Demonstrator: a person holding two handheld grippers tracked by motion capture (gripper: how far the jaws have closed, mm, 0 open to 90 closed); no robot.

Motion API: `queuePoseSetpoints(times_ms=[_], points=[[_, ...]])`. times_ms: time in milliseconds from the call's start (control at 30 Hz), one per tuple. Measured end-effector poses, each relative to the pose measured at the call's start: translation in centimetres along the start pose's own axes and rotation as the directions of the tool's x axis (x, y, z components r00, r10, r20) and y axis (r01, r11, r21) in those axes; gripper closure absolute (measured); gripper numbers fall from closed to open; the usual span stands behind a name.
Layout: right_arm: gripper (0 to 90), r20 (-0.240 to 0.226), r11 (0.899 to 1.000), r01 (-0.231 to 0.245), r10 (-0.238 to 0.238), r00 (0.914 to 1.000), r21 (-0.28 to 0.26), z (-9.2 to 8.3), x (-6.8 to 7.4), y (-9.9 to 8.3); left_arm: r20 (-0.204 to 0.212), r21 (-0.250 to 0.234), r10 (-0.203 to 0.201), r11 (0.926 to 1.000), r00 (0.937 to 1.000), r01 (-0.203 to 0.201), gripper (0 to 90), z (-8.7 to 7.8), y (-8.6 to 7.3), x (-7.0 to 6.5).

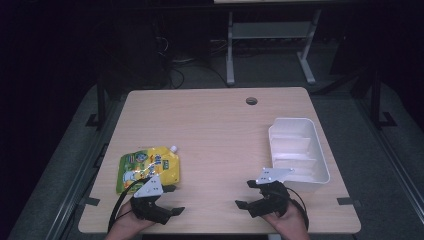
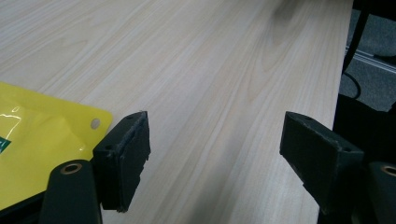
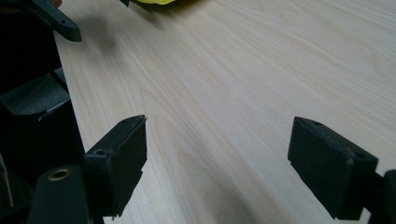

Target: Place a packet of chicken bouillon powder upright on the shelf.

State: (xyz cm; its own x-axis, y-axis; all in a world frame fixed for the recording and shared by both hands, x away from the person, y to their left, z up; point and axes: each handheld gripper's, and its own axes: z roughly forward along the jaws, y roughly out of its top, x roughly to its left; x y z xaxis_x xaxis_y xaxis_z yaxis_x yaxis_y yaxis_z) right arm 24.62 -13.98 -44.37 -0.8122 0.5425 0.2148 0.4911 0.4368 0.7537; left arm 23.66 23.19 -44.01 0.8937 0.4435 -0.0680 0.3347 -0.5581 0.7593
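A yellow spouted pouch [image 1: 148,167] lies flat on the left of the wooden table [image 1: 215,130]; its corner [image 2: 37,140] is beside the left jaw in the left gripper view. My left gripper [image 1: 174,200] rests just in front of the pouch, jaws wide open and pointing right, nothing between them [image 2: 217,149]. My right gripper [image 1: 245,194] sits near the front edge, by the white tray [image 1: 299,150], open and pointing left over bare wood [image 3: 217,158]. A strip of the pouch [image 3: 156,1] shows at the top of the right gripper view.
The white tray has ribbed compartments and stands at the right side of the table. A round cable hole [image 1: 251,101] is near the far edge. Dark floor and metal desk legs [image 1: 230,45] lie beyond the table.
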Motion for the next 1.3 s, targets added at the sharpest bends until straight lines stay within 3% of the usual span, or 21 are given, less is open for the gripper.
queuePoseSetpoints(times_ms=[467, 800, 1000, 1300], points=[[18.8, 0.002, 1.000, -0.001, 0.001, 1.0000, 0.004, 0.1, 0.0, 0.0, -0.054, -0.027, -0.036, 0.9990, 0.9979, 0.035, 28.1, -2.0, -0.4, 1.5], [18.7, 0.005, 1.000, -0.007, 0.007, 1.0000, 0.005, 0.2, -0.1, -0.1, -0.096, -0.045, -0.084, 0.9958, 0.9918, 0.080, 33.7, -3.5, -1.0, 3.2], [18.6, 0.003, 1.000, -0.010, 0.010, 0.9999, 0.008, 0.3, -0.1, 0.0, -0.123, -0.056, -0.114, 0.9926, 0.9859, 0.107, 37.6, -4.3, -1.6, 4.2], [18.5, 0.001, 1.000, -0.011, 0.011, 0.9999, 0.012, 0.5, -0.2, 0.0, -0.163, -0.072, -0.168, 0.9848, 0.9722, 0.158, 41.9, -5.5, -2.6, 5.9]])
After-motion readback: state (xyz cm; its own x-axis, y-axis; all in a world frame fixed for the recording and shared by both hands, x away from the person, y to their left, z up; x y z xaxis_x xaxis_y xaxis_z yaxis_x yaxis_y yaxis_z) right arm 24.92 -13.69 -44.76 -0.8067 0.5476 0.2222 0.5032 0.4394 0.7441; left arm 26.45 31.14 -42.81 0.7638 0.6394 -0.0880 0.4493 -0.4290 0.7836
